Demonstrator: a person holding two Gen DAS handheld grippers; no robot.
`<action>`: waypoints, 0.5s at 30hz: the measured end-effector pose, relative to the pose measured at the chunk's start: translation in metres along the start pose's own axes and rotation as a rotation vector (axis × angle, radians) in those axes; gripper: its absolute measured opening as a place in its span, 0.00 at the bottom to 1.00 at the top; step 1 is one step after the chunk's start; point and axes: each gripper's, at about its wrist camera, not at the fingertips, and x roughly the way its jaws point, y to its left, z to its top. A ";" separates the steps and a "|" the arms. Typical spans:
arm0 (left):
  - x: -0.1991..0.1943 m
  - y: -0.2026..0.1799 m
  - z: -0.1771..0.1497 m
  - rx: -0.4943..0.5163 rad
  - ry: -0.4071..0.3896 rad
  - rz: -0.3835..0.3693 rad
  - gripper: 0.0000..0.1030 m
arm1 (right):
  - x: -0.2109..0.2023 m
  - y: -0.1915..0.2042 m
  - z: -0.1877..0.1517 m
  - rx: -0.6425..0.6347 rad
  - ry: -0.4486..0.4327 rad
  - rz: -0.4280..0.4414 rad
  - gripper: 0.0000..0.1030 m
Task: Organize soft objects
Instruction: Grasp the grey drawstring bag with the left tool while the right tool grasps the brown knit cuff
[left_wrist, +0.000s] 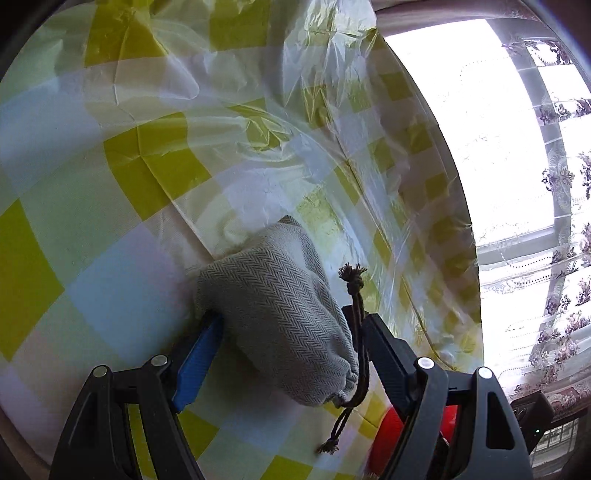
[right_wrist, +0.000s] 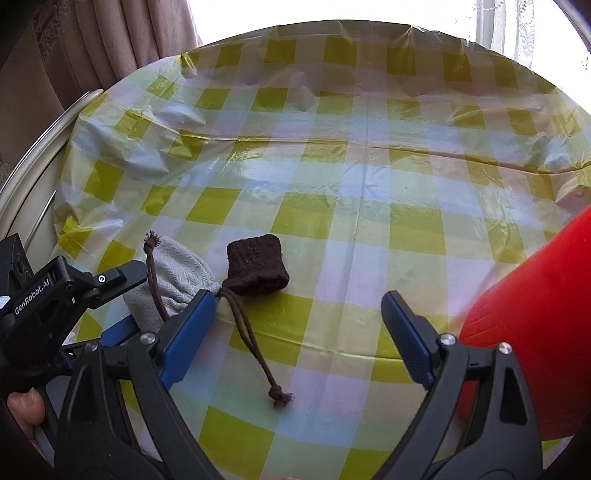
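Note:
A grey herringbone drawstring pouch (left_wrist: 273, 306) lies on the checked tablecloth (left_wrist: 110, 258). My left gripper (left_wrist: 284, 317) is closed around it, its blue pad (left_wrist: 199, 354) on one side and the black finger (left_wrist: 384, 350) on the other. The pouch's brown cord (left_wrist: 354, 332) hangs over the right finger. In the right wrist view the pouch (right_wrist: 173, 273) and left gripper (right_wrist: 122, 295) sit at the left. A dark brown soft pad (right_wrist: 256, 266) lies beside the pouch mouth, and the cord (right_wrist: 255, 350) trails toward me. My right gripper (right_wrist: 299, 306) is open and empty above the cloth.
A large red object (right_wrist: 532, 325) stands at the right of the table; it also shows in the left wrist view (left_wrist: 388, 439). The yellow-checked plastic cloth (right_wrist: 332, 177) covers a round table with a white rim (right_wrist: 33, 158). Curtains and a bright window are behind.

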 end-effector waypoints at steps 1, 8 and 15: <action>0.004 -0.006 0.002 0.041 0.000 0.021 0.77 | 0.005 0.000 0.001 0.001 0.002 0.001 0.90; 0.019 -0.029 -0.001 0.325 -0.034 0.164 0.51 | 0.035 0.004 0.007 -0.005 0.029 0.002 0.84; 0.008 -0.021 -0.001 0.359 -0.112 0.186 0.40 | 0.050 0.014 0.010 -0.027 0.039 0.021 0.82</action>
